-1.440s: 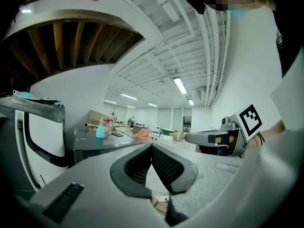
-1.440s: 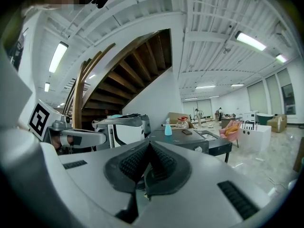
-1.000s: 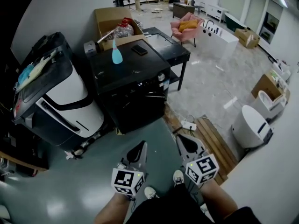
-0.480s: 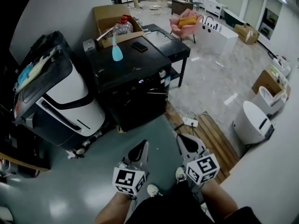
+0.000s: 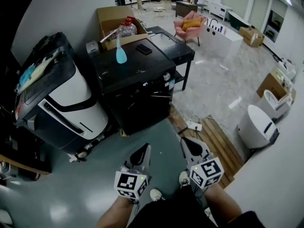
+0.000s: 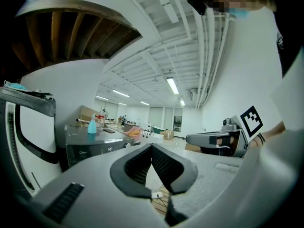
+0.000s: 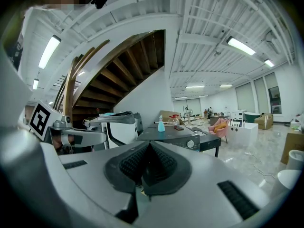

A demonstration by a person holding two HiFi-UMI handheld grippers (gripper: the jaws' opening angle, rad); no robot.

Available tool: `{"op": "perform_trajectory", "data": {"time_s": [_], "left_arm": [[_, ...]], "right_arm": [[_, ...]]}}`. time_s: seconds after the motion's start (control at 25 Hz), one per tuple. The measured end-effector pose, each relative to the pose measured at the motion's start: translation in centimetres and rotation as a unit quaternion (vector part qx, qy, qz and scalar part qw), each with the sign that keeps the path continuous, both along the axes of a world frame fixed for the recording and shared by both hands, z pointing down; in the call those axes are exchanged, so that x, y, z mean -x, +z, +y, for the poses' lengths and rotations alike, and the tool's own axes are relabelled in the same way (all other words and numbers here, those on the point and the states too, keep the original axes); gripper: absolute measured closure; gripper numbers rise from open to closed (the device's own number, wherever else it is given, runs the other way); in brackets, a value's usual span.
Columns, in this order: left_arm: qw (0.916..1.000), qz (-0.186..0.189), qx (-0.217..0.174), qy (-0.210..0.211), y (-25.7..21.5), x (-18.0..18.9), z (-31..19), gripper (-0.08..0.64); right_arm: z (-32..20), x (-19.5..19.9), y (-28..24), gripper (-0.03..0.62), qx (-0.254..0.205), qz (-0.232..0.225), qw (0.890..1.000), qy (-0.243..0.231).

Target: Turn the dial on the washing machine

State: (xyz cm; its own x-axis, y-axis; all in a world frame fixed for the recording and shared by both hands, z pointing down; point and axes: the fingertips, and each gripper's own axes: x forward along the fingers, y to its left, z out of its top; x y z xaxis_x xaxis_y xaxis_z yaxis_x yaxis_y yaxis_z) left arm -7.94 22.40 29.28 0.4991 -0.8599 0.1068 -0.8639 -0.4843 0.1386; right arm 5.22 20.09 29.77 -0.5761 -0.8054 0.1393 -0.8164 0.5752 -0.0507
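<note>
The black washing machine (image 5: 137, 89) stands ahead of me, with its round silver dial (image 5: 166, 76) at the right end of the front panel. The dial also shows in the left gripper view (image 6: 127, 145) and in the right gripper view (image 7: 191, 144). My left gripper (image 5: 142, 152) and right gripper (image 5: 189, 145) hang side by side over the grey floor, well short of the machine. Both are shut with nothing between the jaws. A blue spray bottle (image 5: 120, 55) and a dark phone (image 5: 144, 49) rest on the machine's top.
A large black-and-white appliance (image 5: 61, 103) stands left of the washing machine. Behind are a cardboard box (image 5: 116, 20) and a black table (image 5: 173, 44). A power strip (image 5: 193, 126) and wooden boards (image 5: 223, 146) lie on the floor at right, near a white round appliance (image 5: 256, 127).
Both grippers have stayed where they were, still shut. Only the head view has shifted slightly, and the person's shoes have moved a little.
</note>
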Motion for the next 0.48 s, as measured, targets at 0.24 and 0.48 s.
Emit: {"op": "perform_trajectory", "data": {"time_s": [0.24,0.48], "left_arm": [[1.0,0.001,-0.002,0.0,-0.14,-0.1,0.02,0.555],[0.9999,-0.001,-0.012,0.003,-0.18,0.14,0.06,0.555]], "right_arm": [[0.19,-0.14,0.07,0.595,0.004,0.001,1.0,0.002],[0.45,0.04,0.24,0.595,0.004,-0.001,1.0,0.002]]}}
